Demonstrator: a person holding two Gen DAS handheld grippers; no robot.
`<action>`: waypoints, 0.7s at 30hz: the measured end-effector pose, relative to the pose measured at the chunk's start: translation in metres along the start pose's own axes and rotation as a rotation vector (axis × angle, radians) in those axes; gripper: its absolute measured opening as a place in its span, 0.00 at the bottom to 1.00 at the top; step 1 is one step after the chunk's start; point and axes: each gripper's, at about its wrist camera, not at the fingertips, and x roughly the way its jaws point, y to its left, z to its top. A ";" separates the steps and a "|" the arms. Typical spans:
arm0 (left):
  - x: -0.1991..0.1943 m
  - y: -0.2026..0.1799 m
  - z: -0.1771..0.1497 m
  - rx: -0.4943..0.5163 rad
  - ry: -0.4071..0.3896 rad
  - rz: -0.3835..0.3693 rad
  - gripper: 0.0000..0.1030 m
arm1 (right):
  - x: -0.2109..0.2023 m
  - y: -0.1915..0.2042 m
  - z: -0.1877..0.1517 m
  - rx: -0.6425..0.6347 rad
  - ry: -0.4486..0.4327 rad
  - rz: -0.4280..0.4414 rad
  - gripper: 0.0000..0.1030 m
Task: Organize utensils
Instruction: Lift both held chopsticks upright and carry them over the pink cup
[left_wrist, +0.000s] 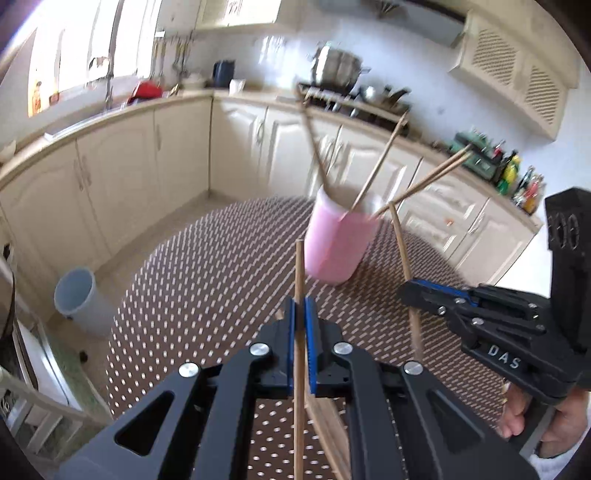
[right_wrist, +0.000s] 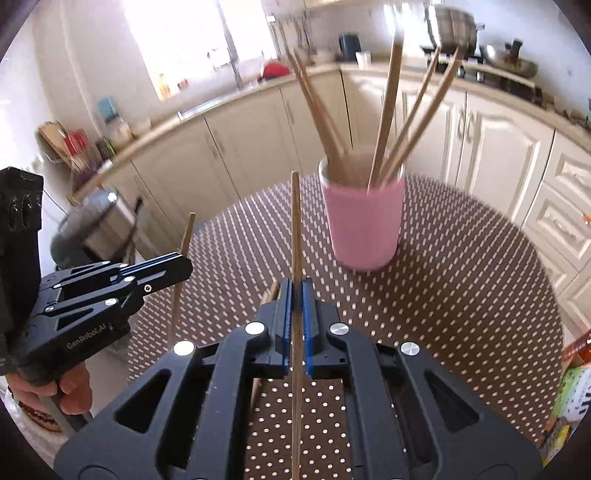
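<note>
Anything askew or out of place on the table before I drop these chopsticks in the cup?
Nothing is spilled or damaged. The pink cup stands upright on the dotted tablecloth, its chopsticks fanned loosely in all directions. Each claw, left and right, pinches one chopstick upright.

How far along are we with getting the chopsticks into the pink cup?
Done: several wooden chopsticks already stand in the pink cup. In hand: the left gripper and right gripper are each shut on one chopstick. Left: dropping both in, plus at least one more chopstick lying on the dotted tablecloth.
</note>
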 end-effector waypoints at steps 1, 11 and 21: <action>-0.008 -0.004 0.003 0.008 -0.019 -0.006 0.06 | -0.006 -0.001 0.002 0.000 -0.013 0.007 0.06; -0.063 -0.040 0.017 0.078 -0.150 -0.049 0.06 | -0.062 0.005 0.002 -0.034 -0.153 0.010 0.06; -0.066 -0.050 0.035 0.099 -0.205 -0.070 0.06 | -0.084 0.003 0.015 -0.051 -0.251 -0.013 0.06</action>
